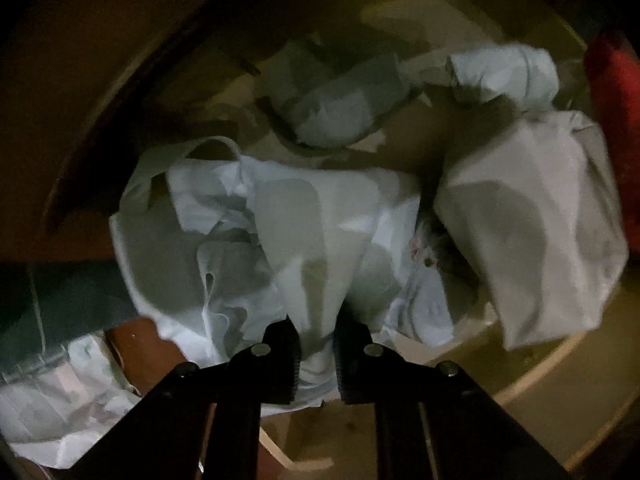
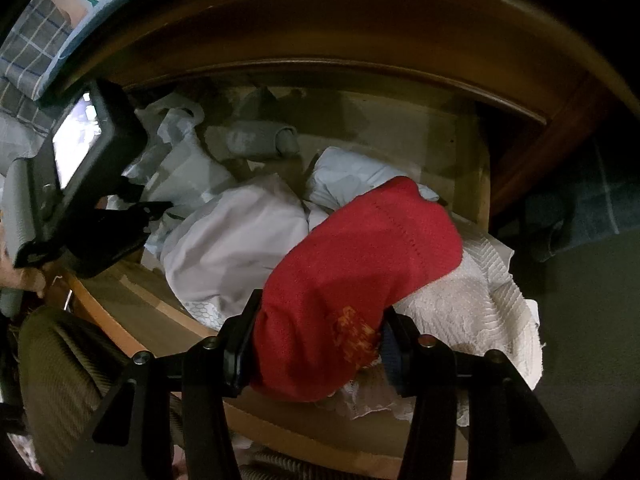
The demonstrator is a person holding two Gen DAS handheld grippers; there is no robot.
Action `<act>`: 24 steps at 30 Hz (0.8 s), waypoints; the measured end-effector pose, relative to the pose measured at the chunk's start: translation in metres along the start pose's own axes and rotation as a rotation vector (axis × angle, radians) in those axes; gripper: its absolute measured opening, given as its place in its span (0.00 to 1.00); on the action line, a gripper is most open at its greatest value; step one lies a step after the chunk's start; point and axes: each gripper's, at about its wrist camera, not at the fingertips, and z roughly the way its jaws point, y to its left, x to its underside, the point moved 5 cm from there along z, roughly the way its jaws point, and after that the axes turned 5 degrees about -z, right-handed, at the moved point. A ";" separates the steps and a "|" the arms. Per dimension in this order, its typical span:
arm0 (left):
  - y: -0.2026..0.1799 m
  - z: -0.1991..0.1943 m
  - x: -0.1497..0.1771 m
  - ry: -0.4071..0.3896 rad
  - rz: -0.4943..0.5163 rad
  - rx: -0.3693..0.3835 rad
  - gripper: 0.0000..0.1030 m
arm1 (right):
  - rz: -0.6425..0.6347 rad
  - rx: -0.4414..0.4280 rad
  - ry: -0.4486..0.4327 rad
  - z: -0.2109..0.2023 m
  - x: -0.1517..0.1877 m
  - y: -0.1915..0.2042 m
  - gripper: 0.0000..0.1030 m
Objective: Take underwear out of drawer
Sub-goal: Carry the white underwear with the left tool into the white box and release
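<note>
Open wooden drawer (image 2: 460, 128) with a pale bare floor, holding loose pale blue and white folded garments (image 1: 280, 216); a rolled grey-blue cloth (image 2: 256, 138) lies near the back wall.

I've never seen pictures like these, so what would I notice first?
The bright red garment jumps out: it bulges between the right gripper's black fingers, low in the right wrist view, over a white lacy cloth. Then comes the heap of pale crumpled underwear filling the wooden drawer, with the left gripper pinching a fold of it at the bottom of the left wrist view.
</note>
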 end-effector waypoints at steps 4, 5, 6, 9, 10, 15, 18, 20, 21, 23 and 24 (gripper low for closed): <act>0.012 -0.016 0.010 -0.028 -0.067 0.061 0.13 | -0.001 0.003 -0.003 0.000 0.000 0.000 0.47; 0.013 -0.018 0.010 -0.036 -0.076 0.063 0.13 | -0.001 0.003 -0.003 0.000 0.001 -0.001 0.47; 0.015 -0.022 0.014 -0.048 -0.089 0.067 0.13 | -0.002 0.004 -0.003 0.000 0.001 0.000 0.47; 0.019 -0.030 0.023 -0.078 -0.136 0.086 0.13 | -0.007 0.010 -0.003 0.001 0.002 0.000 0.46; 0.023 -0.036 0.024 -0.095 -0.156 0.091 0.13 | -0.010 0.014 -0.002 0.001 0.002 0.000 0.46; 0.019 -0.069 0.046 -0.146 -0.227 0.125 0.13 | -0.013 0.020 -0.002 0.001 0.002 0.001 0.46; 0.026 -0.086 0.053 -0.184 -0.262 0.136 0.13 | -0.014 0.023 -0.002 0.000 0.001 0.001 0.46; 0.030 -0.100 0.053 -0.206 -0.285 0.150 0.13 | -0.021 0.030 -0.001 0.001 0.001 0.001 0.46; 0.033 -0.103 0.054 -0.211 -0.290 0.159 0.13 | -0.023 0.033 0.000 0.000 0.001 0.002 0.46; 0.037 -0.112 0.056 -0.231 -0.307 0.171 0.13 | -0.025 0.035 0.000 0.000 0.001 0.001 0.46; 0.038 -0.118 0.058 -0.238 -0.311 0.175 0.13 | -0.025 0.035 -0.001 0.000 0.001 0.001 0.46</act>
